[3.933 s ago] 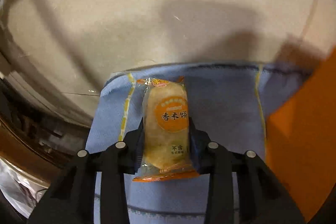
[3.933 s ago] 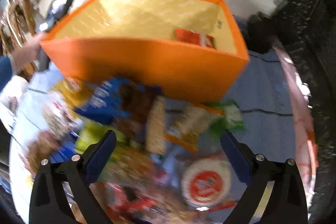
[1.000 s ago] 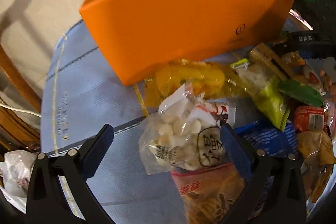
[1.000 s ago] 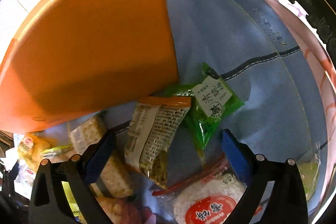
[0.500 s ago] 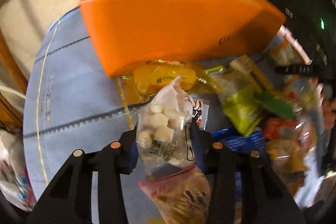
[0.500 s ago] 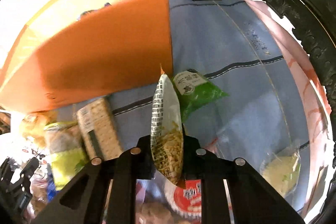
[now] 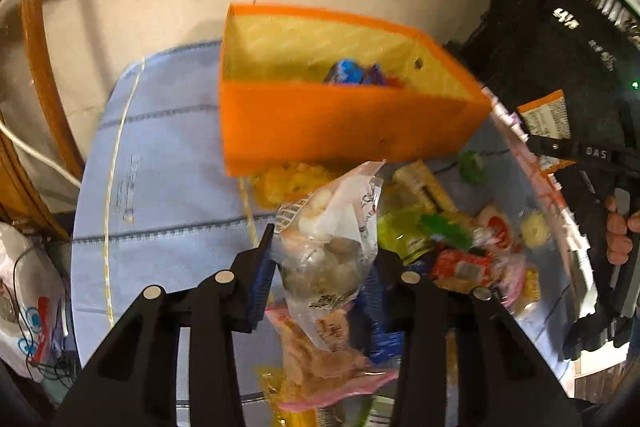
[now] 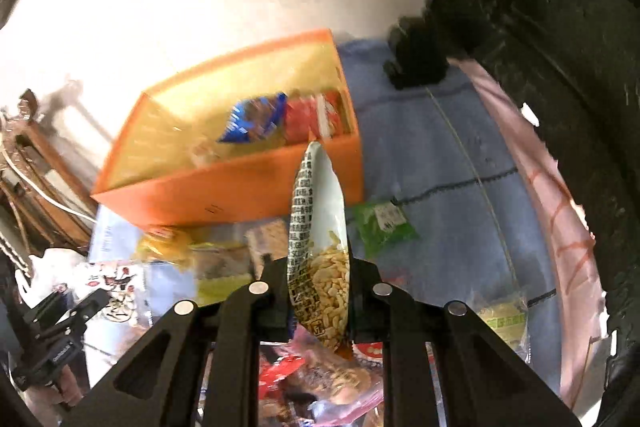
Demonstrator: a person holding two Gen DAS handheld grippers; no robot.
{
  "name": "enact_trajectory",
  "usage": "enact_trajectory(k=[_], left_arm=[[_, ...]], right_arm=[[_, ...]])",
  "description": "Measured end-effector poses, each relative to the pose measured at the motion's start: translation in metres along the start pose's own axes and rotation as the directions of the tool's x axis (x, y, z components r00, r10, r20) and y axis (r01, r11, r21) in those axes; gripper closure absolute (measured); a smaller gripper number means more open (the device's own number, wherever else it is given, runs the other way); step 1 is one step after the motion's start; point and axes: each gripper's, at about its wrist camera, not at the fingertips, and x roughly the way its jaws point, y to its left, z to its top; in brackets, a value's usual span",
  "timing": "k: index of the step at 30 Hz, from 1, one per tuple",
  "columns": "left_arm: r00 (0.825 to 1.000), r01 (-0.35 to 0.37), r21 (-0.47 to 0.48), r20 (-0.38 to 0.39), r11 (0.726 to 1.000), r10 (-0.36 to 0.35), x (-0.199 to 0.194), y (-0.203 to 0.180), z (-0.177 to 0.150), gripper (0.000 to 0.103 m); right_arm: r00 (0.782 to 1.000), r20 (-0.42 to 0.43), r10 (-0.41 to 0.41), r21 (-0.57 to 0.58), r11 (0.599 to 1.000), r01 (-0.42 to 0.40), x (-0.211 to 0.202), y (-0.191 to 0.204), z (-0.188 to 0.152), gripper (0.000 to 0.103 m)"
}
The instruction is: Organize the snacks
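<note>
My left gripper (image 7: 320, 267) is shut on a clear bag of white round candies (image 7: 332, 239) and holds it above the snack pile, in front of the orange box (image 7: 340, 123). My right gripper (image 8: 318, 291) is shut on a peanut packet (image 8: 320, 259) with a white printed back, held upright in front of the same orange box (image 8: 240, 191). The box holds a blue packet (image 8: 252, 121) and a red packet (image 8: 312, 119). The right gripper with its packet (image 7: 544, 119) also shows at the right of the left wrist view.
Loose snacks lie on the blue cloth (image 7: 160, 187): a green packet (image 8: 382, 223), a yellow bag (image 7: 288, 181), a red packet (image 7: 460, 267), a pink-edged bag (image 7: 324, 359). A dark carved chair (image 8: 560, 67) stands at the right. A wooden chair (image 7: 36, 47) is at the left.
Both grippers have lifted their packets higher above the pile, so the open top of the orange box and its contents now show in both views.
</note>
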Motion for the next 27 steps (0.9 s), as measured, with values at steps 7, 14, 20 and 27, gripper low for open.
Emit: enact_trajectory(k=[7,14,20,27], left_arm=[[0.983,0.014,0.078,0.18,0.997,-0.028,-0.048,-0.031,0.061,0.066],[0.917,-0.269,-0.028,0.297,0.963,0.266,-0.036,-0.037,0.155,0.066],[0.924,-0.265,-0.064,0.267,0.962,0.272,-0.012,-0.041,0.193,0.066],[0.929,-0.27,-0.04,0.251,0.962,0.272,0.022,-0.053,0.203,0.014]], right_arm=[[0.987,0.148,0.065,-0.105,0.993,-0.05,-0.048,0.03,0.044,0.086],[0.955,0.215,0.202,-0.081,0.979,-0.189,-0.037,0.045,0.107,0.086],[0.958,0.198,0.206,-0.115,0.976,-0.186,-0.007,0.058,0.134,0.086],[0.97,0.209,0.127,-0.111,0.988,-0.105,0.012,0.063,0.163,0.033]])
